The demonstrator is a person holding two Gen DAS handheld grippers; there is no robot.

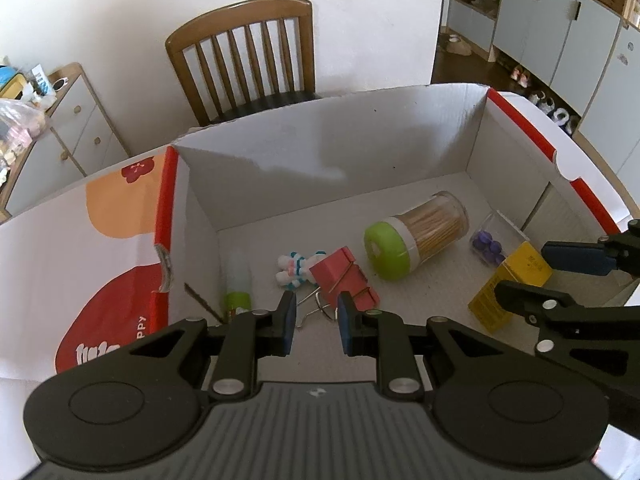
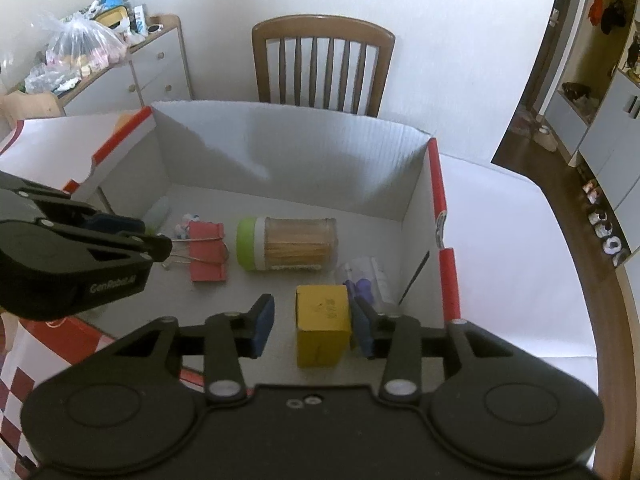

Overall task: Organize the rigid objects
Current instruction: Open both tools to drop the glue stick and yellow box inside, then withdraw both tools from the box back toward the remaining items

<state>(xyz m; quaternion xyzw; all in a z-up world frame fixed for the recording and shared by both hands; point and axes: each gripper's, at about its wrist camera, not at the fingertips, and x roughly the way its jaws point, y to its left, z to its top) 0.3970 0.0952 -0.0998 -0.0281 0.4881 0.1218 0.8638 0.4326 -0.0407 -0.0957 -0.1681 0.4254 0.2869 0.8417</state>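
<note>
Nearest the right wrist camera, the right gripper (image 2: 312,326) stands released inside a white cardboard box (image 2: 280,152): its left pad is clear of the yellow box (image 2: 322,320) between the fingers, while the right pad sits just beside, perhaps touching, the box's right face. That yellow box stands upright on the box floor near the front right corner. Just behind it and to the right lies a small clear container (image 2: 366,276) with purple pieces inside.

In the left wrist view, the left gripper (image 1: 316,322) hangs over the front left part of the same box with its blue pads close together. The wire handles of a pink binder clip (image 1: 344,276) lie in the narrow gap at its tips, but whether the pads press on them cannot be told from either view. The clip's pink body rests on the box floor just beyond the fingertips.

Beside the clip, to the left, lies a small white figure with pink and blue stripes (image 1: 294,270), and further left, against the box wall, a small bottle with a green label (image 1: 238,286). A toothpick jar with a green lid (image 1: 416,236) lies on its side near the middle of the floor, between the clip and the clear container.

Behind the box stands a wooden chair (image 2: 324,62). The box rests on a white desk (image 2: 512,260).
</note>
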